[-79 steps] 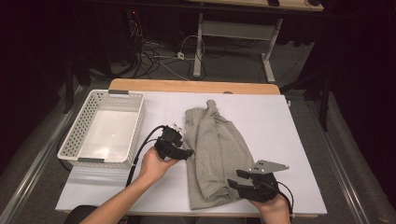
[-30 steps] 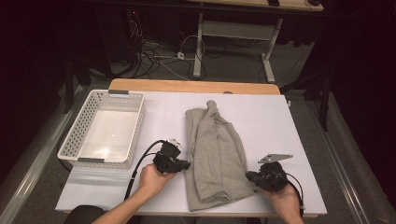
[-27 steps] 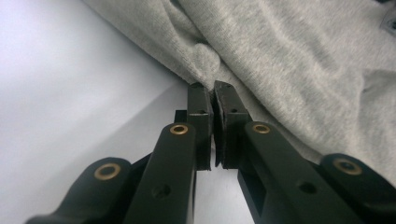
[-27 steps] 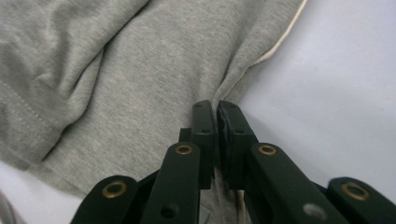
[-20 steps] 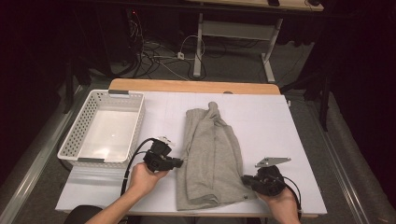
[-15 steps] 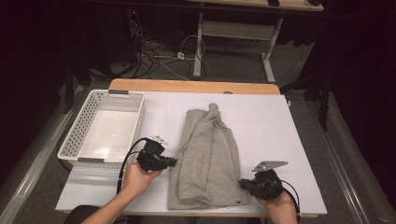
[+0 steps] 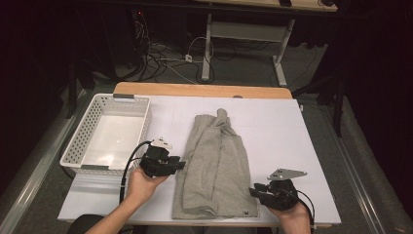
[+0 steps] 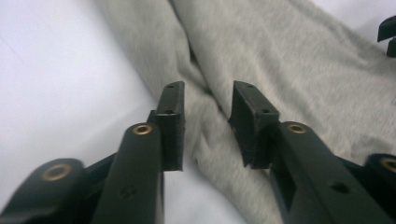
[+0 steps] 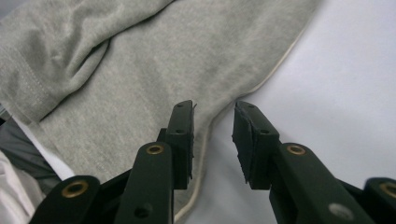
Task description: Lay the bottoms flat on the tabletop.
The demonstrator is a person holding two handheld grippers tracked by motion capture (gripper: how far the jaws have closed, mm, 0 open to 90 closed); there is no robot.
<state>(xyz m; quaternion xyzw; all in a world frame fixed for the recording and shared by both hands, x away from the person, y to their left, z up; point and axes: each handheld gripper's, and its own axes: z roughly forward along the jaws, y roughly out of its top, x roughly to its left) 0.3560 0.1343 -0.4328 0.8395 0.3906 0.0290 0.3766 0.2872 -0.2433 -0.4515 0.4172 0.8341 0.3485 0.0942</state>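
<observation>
While the grey shirt [image 7: 215,168] lies flat mid-worktop [image 7: 277,126], both claws have just been opening: left claw [image 7: 181,165] at 9 o'clock, right claw [image 7: 253,192] at 4 o'clock, each partly open, holding nothing.

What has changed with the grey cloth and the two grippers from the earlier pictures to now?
The folded grey cotton garment was pulled toward the table's near edge. Both the left gripper and the right gripper have just been opening and let it go; nothing sits between their jaws. The white perforated plastic basket stayed in place.
</observation>
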